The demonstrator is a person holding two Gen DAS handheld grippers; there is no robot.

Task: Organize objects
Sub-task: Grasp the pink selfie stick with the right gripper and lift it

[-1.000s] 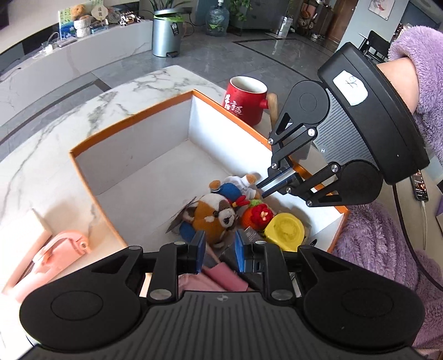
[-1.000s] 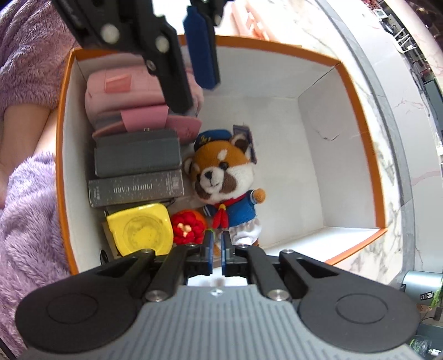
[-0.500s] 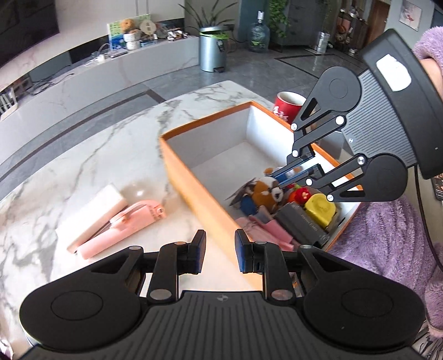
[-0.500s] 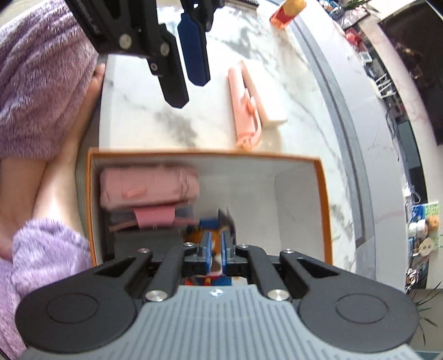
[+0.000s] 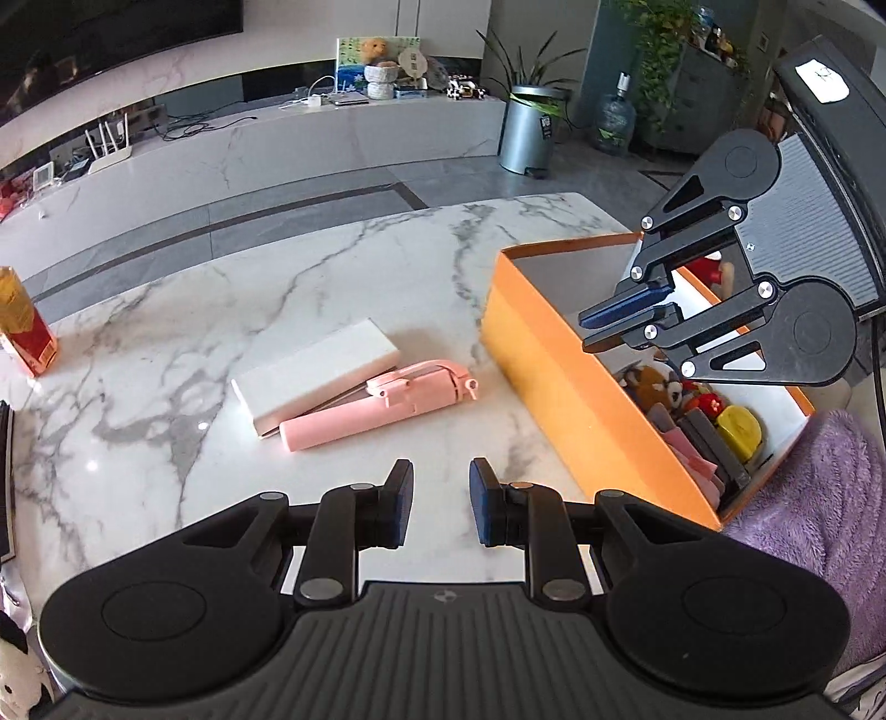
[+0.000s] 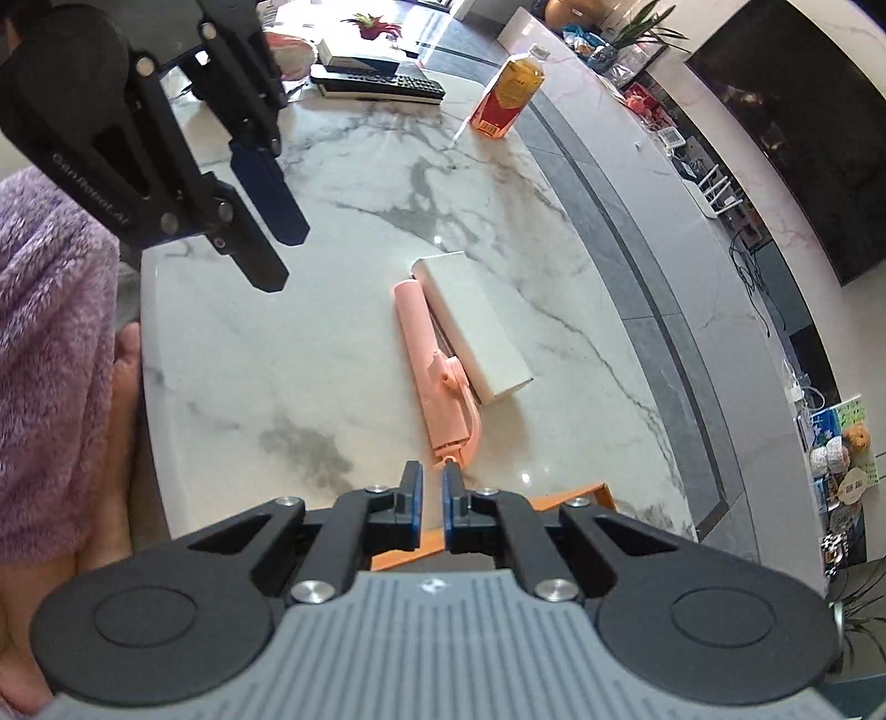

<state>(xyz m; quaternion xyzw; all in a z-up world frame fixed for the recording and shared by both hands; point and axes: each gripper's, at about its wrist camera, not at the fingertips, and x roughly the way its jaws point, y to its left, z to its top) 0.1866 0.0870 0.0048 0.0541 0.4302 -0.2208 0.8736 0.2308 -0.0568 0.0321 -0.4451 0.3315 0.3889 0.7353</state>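
Black hand-held gripper, lettering possibly "CanRobotAI"

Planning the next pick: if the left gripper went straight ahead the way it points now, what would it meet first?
Probably the pink selfie stick, lying against the white box on the marble table. The left gripper is open and empty; depth is unclear, so it might meet bare table first.

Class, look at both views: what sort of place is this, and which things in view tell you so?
Probably a home living room: a dark TV screen above a long marble media console, a potted plant, and a marble table.
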